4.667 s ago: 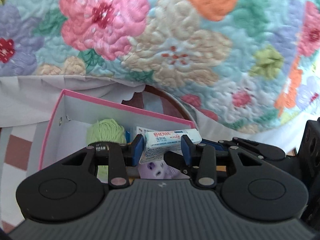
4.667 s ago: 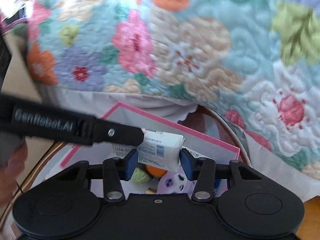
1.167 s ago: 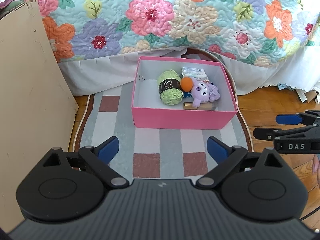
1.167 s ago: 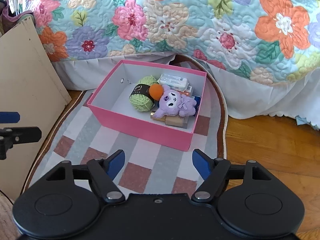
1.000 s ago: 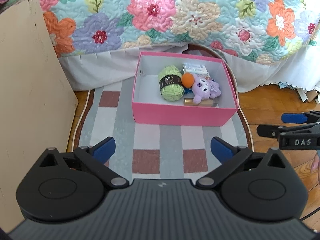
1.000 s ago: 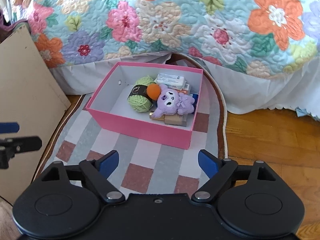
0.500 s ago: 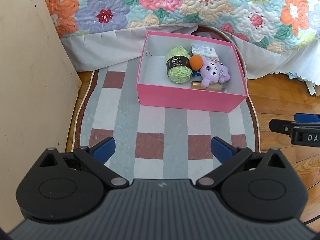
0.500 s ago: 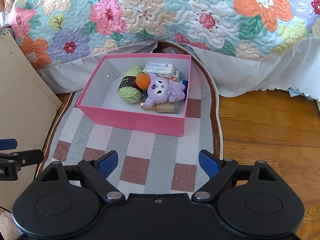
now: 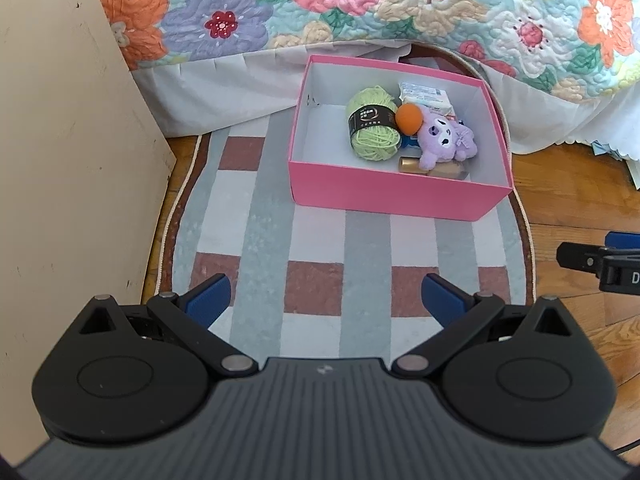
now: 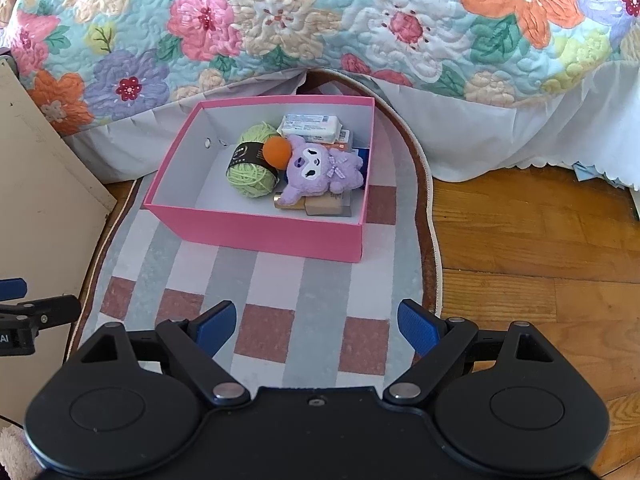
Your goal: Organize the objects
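Observation:
A pink box [image 9: 400,194] [image 10: 260,236] stands on a striped rug near the bed. Inside it lie a green yarn ball [image 9: 372,128] [image 10: 250,166], an orange ball [image 9: 409,117] [image 10: 277,152], a purple plush toy [image 9: 444,140] [image 10: 320,170], a white tissue pack [image 9: 425,96] [image 10: 311,126] and small boxes half hidden under the plush. My left gripper [image 9: 326,300] hangs open and empty over the rug, well short of the box. In the right wrist view my right gripper [image 10: 316,324] is likewise open with nothing between its fingers.
A striped rug [image 9: 316,248] [image 10: 280,280] lies on a wooden floor [image 10: 520,240]. A beige board [image 9: 68,160] [image 10: 40,184] leans at the left. A floral quilt [image 9: 400,4] [image 10: 320,20] with a white skirt hangs behind the box. The other gripper's tip shows at each view's edge.
Both grippers have drawn back from the box and tipped further down, so more rug shows in front. Several seconds ago each was shut on a white pack over the box; now both are open.

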Demonstrator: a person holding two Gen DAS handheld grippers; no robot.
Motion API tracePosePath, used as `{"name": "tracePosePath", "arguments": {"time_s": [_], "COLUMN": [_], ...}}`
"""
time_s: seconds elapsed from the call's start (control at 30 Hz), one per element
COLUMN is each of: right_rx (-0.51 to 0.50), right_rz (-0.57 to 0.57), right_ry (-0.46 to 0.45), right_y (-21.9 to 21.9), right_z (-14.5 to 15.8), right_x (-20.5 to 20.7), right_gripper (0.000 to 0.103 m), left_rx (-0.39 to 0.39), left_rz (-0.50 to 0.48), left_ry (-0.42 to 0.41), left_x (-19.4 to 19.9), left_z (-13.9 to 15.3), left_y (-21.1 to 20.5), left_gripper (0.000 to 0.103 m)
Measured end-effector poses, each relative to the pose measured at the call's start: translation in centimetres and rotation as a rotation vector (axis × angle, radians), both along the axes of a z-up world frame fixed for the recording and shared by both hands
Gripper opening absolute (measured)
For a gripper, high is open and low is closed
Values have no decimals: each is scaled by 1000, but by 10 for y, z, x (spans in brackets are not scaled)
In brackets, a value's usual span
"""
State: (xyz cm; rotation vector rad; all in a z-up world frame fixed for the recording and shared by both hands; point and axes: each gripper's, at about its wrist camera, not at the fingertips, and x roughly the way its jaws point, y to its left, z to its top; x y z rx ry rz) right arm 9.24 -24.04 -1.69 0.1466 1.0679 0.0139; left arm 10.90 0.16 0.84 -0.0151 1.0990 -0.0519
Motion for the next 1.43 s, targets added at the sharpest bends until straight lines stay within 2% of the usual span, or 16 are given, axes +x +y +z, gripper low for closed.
{"name": "tracePosePath", "arguments": {"time_s": [0.3,0.6,0.93,1.43], "right_rx": [-29,-15,-32,-35], "right_rz": [-24,-27,3,26], "right_ry": [15,60,51,58], "right_y": [-6,-13,-8,-5], "right_z": [-2,-11,-11,-12], "right_x": [3,1,1,3], "right_gripper": [91,91,91,91], "left_rx": [9,14,35,17], "left_rz": [3,-10,-6,-7], "left_ry": [9,20,32,28], "left_x": [1,1,3,2], "left_z": [-4,-7,-12,-13], "left_y": [-1,0,2,3], "left_gripper": [103,103,103,103]}}
